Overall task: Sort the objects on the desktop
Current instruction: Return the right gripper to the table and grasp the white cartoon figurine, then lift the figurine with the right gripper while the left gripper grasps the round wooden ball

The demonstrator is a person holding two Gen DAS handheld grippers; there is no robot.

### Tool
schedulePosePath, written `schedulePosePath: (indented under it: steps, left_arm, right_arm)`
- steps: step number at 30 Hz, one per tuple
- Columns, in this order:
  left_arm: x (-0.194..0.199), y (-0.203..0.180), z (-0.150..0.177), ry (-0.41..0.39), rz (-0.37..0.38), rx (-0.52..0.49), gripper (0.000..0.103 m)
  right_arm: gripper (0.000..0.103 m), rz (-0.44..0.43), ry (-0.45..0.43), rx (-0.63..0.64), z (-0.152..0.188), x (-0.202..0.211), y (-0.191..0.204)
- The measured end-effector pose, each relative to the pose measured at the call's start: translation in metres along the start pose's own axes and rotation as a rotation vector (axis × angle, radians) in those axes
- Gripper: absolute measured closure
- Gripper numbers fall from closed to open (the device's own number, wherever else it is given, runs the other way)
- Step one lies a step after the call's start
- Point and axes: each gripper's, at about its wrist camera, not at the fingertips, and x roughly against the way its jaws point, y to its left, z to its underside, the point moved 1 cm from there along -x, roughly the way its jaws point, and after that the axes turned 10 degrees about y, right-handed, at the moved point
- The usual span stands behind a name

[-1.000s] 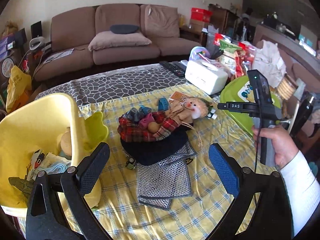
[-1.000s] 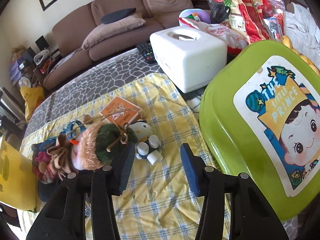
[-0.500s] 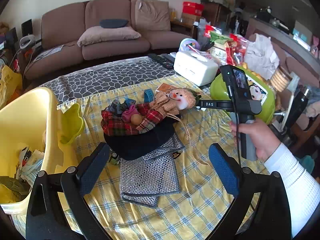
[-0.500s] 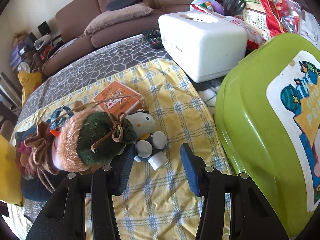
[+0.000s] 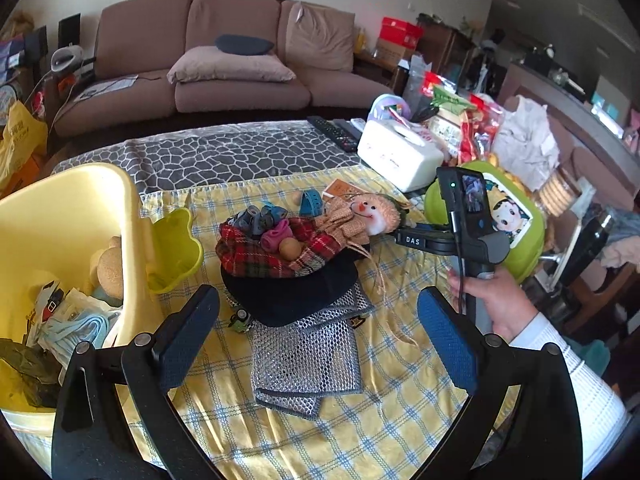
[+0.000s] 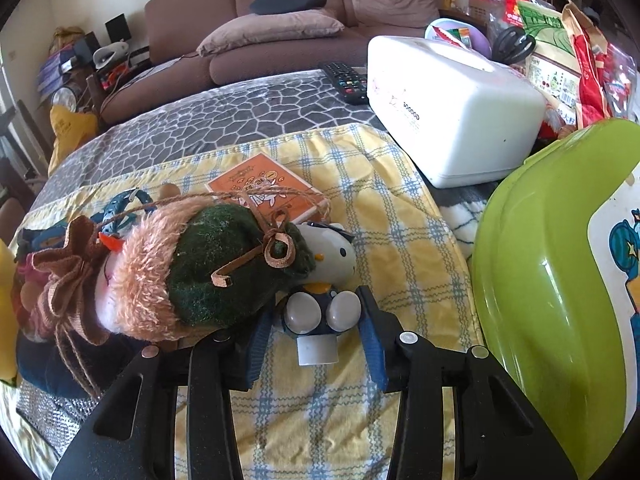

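Observation:
A small white cat figurine (image 6: 326, 284) lies on the yellow checked cloth (image 6: 400, 240), head against a scarecrow doll's green hat (image 6: 224, 268). My right gripper (image 6: 314, 340) is open, its blue pads either side of the figurine's feet, not clamped. In the left wrist view the doll (image 5: 372, 216) lies on a plaid bundle over a dark cap (image 5: 288, 288) and a grey mesh bag (image 5: 304, 356). My left gripper (image 5: 316, 336) is open and empty, hovering above the mesh bag. The right gripper's body (image 5: 460, 232) shows beside the doll's head.
A yellow bin (image 5: 60, 208) with several items stands left, a small green cup (image 5: 176, 248) beside it. A green lid with a cartoon (image 6: 552, 280) is right, a white tissue box (image 6: 448, 108) behind it. An orange card box (image 6: 264, 188) and remote (image 6: 348, 80) lie farther back.
My right gripper has moved forward and down so its pads now flank the cat figurine. The left gripper has pulled back and up a little.

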Motion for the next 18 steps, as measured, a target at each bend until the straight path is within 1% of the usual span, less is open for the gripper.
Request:
schedulePosePath:
  steps: [4,6,8,10,12,13,15,17,18]
  left_arm:
    - [-0.001,-0.007,-0.003,-0.01,0.001,-0.014,0.004]
    - [-0.002,-0.014,-0.005,-0.022,0.008,-0.04,0.004]
    - [-0.005,-0.02,-0.01,-0.027,0.01,-0.051,0.004]
    - [-0.015,-0.02,-0.018,-0.012,0.006,-0.021,0.004]
    - [-0.03,-0.016,-0.03,0.024,0.018,0.029,0.004]
    - [-0.04,-0.015,-0.037,0.045,0.009,0.05,0.004]
    - [-0.059,-0.011,-0.049,0.088,-0.032,0.075,0.009]
    - [-0.075,-0.009,-0.06,0.119,-0.081,0.077,0.012]
    - [-0.079,-0.011,-0.067,0.12,-0.118,0.06,0.012]
  right_arm:
    - [0.061,-0.023,0.044,-0.081,0.013,0.012,-0.009]
    - [0.061,-0.006,0.089,-0.131,0.021,0.02,-0.015]
    - [0.061,-0.01,0.096,-0.161,0.027,0.033,-0.017]
    - [0.061,-0.027,0.085,-0.18,0.036,0.049,-0.017]
    - [0.061,-0.032,0.082,-0.18,0.045,0.063,-0.011]
    - [0.061,-0.037,0.08,-0.175,0.049,0.069,-0.007]
    - [0.061,-0.054,0.083,-0.161,0.057,0.078,0.002]
    - [0.062,-0.062,0.083,-0.141,0.062,0.084,0.012]
    - [0.062,-0.069,0.081,-0.127,0.064,0.086,0.017]
